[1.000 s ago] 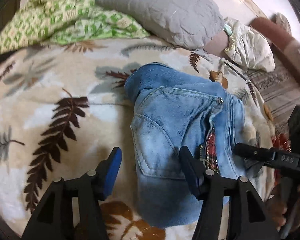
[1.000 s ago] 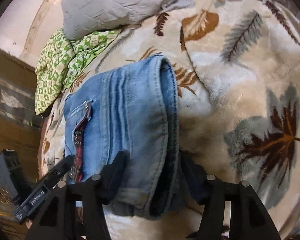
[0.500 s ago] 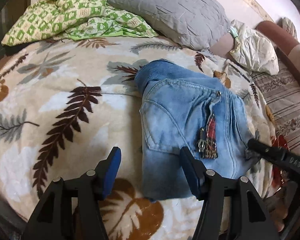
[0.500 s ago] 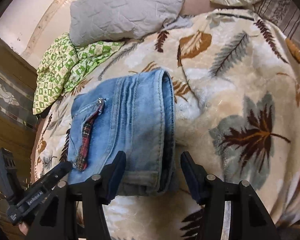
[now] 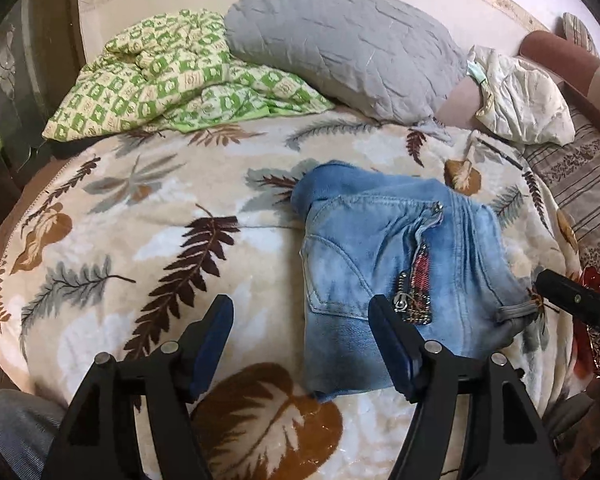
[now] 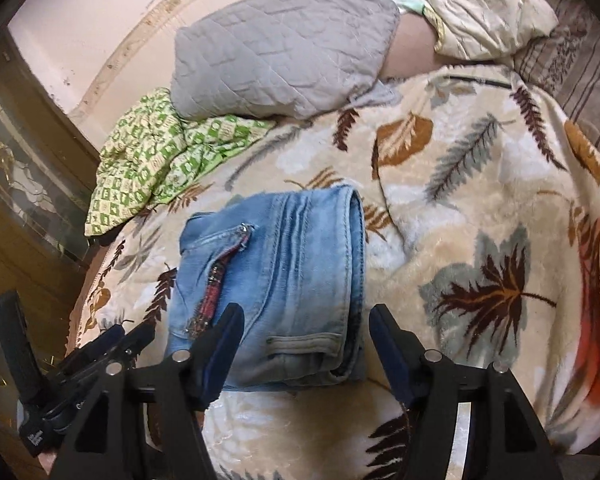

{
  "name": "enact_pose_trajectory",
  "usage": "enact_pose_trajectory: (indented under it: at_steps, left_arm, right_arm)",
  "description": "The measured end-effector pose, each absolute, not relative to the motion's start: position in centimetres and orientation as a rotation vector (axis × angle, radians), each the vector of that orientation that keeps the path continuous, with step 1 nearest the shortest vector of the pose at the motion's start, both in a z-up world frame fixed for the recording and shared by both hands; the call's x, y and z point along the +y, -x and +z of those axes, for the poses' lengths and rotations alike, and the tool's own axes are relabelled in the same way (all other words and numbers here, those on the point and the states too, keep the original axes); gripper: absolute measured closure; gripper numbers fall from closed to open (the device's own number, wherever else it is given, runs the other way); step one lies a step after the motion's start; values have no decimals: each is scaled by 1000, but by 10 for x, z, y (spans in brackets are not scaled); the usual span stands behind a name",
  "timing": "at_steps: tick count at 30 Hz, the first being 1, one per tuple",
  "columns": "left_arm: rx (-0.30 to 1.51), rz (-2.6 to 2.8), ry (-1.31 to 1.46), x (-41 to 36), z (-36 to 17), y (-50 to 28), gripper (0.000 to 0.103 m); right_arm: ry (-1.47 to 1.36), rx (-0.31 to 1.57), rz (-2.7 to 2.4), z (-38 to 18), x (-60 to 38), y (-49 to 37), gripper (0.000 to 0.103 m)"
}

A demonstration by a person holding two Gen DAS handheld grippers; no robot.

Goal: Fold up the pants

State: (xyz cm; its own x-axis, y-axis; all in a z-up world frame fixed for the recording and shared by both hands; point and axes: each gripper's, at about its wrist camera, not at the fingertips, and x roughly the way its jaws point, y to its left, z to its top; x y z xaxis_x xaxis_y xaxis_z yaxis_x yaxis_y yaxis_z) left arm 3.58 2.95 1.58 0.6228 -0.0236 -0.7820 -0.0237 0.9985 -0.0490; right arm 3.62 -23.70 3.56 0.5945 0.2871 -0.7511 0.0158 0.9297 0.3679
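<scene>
The pants (image 5: 384,276) lie folded into a compact, roughly rectangular bundle on the blanket (image 5: 148,240) of the bed, near its front edge, with the left gripper (image 5: 300,344) at their near left corner and the right gripper (image 6: 302,344) at their near right end. Both sets of jaws stand spread wide and grasp nothing; the bundle lies free below them. The fold looks finished or close to it, so the step in hand is likely a last tidy or a clean withdrawal. To do it well, lift the jaws straight away so that no tip drags a layer open; if an edge wants squaring, press down on the stacked side, not on the rounded fold.

The denim is pale, washed blue, thick and stiff enough to hold a plump rolled edge on the right side. A back pocket with curved stitching faces up, beside a zip with a red tartan strip (image 5: 420,276) and a belt loop (image 6: 304,340) at the near end. The blanket is deep plush, cream with brown and grey leaves, soft and yielding. Behind lie a quilted grey pillow (image 5: 340,48) and a crumpled green checked cloth (image 5: 172,80)
</scene>
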Motion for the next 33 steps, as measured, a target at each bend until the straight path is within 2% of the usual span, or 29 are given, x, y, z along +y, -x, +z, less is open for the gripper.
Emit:
enact_pose_trajectory:
  at_steps: [19, 21, 33]
  left_arm:
    - [778, 99, -42, 19, 52, 25, 30]
    - [744, 114, -69, 15, 56, 28, 26]
    - [744, 138, -88, 12, 57, 31, 25]
  right_arm:
    - [-218, 809, 180, 54, -206, 12, 34]
    - [-232, 790, 175, 58, -209, 15, 34]
    - [-215, 752, 162, 64, -211, 22, 34]
